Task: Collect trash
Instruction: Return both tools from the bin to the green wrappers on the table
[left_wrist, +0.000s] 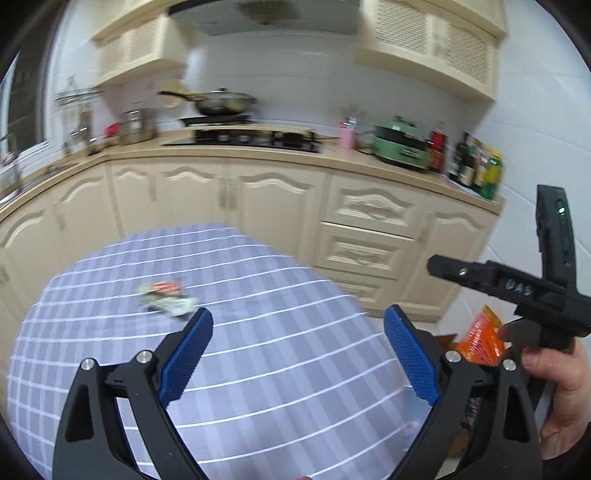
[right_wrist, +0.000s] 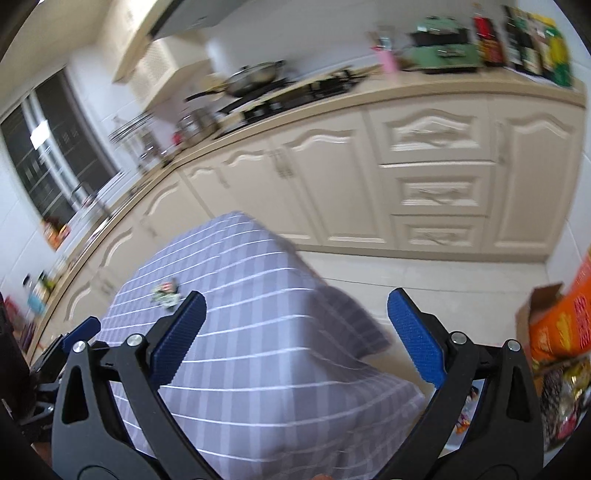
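- Wrapper (left_wrist: 166, 298): one crumpled piece of trash, red, green and white, lying on the far left part of the table (left_wrist: 258, 369), well apart from both grippers. Also seen in the right wrist view (right_wrist: 167, 293).
- Handling, judged: looks light, thin and soft; likely crinkly and slippery film that flattens under pressure. Not fragile. Best taken across a raised fold at its middle, since a flat edge would probably slide on the cloth.
- Left gripper (left_wrist: 298, 354): fingers spread wide, nothing between them, held above the checked tablecloth.
- Right gripper (right_wrist: 293, 336): fingers likewise spread wide and empty, over the near right corner of the table.
- Box (right_wrist: 565, 325): orange cardboard, on the floor to the right, with packets beside it; possibly the collection point.
- Writing: print on the wrapper too blurred to read; box lettering illegible. Counter bottles (left_wrist: 476, 166) carry unreadable labels.
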